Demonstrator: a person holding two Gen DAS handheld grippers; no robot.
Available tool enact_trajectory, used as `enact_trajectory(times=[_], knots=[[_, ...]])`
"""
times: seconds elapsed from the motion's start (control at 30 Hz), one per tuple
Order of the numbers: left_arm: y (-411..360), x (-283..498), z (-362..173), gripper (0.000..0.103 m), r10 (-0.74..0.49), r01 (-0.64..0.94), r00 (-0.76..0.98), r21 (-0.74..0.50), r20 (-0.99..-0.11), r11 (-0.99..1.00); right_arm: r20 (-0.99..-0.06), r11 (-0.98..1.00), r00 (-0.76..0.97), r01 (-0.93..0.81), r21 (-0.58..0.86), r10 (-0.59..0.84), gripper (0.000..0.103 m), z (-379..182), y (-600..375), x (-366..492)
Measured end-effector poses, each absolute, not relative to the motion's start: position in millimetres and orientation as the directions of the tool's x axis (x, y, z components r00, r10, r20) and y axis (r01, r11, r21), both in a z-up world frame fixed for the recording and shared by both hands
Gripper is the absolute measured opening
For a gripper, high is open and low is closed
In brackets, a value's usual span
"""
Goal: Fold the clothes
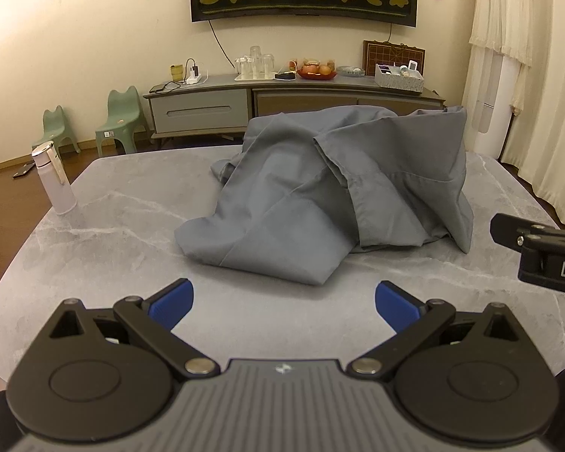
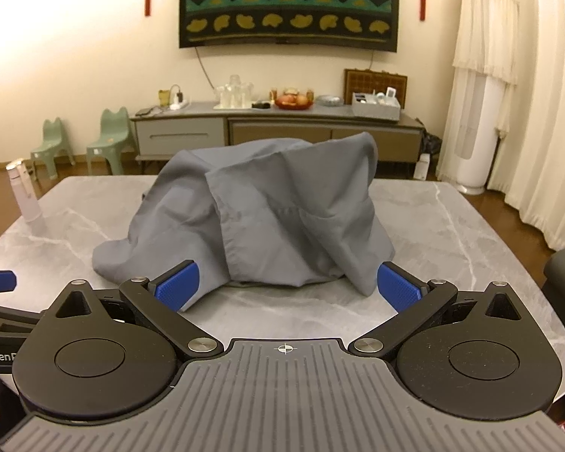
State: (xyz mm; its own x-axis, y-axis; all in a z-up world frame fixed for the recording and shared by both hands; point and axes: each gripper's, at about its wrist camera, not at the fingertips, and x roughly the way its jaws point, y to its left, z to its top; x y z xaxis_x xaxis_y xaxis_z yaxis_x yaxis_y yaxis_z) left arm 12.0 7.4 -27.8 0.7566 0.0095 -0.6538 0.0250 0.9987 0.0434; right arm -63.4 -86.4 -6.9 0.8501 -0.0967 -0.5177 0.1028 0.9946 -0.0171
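Right wrist: shirt (image 2: 260, 218) heaped just ahead of the right claw (image 2: 288, 286), jaws apart, empty; left claw (image 1: 284, 303) likewise. Best pinch one hem edge, not several layers.

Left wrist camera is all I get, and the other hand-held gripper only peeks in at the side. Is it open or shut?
Observer: Open. The right hand-held gripper has its blue fingers spread wide, with nothing held.
Operator: Is it near the grey clothes?
Observer: Yes. The near edge of the grey garment droops right in front of it, in line with the gap between the fingers. I cannot tell if they touch.
Operator: Is anything hiding from me?
Observer: A small white bottle stands on the floor beside the TV cabinet.
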Motion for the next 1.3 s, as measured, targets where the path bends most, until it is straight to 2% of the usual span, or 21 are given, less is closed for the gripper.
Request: enact_trajectory(times=[0.6, 0.73, 1.3], knots=[[9.3, 12.0, -31.4, 0.103, 0.013, 0.029, 0.753, 0.053, -0.658, 0.998, -0.546, 0.995, 0.833, 0.103, -0.009, -0.091, 0.103, -15.8, -82.4, -58.5], [11.4, 14.0, -33.6, 0.103, -0.026, 0.058, 0.73, 0.025, -0.683, 0.998, -0.547, 0.994, 0.832, 0.105, -0.009, -0.093, 0.103, -17.0, -82.2, -57.1], [10.7, 9.2, -35.3, 0.103, -0.065, 0.101, 0.761, 0.02, -0.646, 0.995, -0.552, 0.994, 0.828, 0.11, -0.018, -0.101, 0.103, -21.1, -82.1, -56.0]])
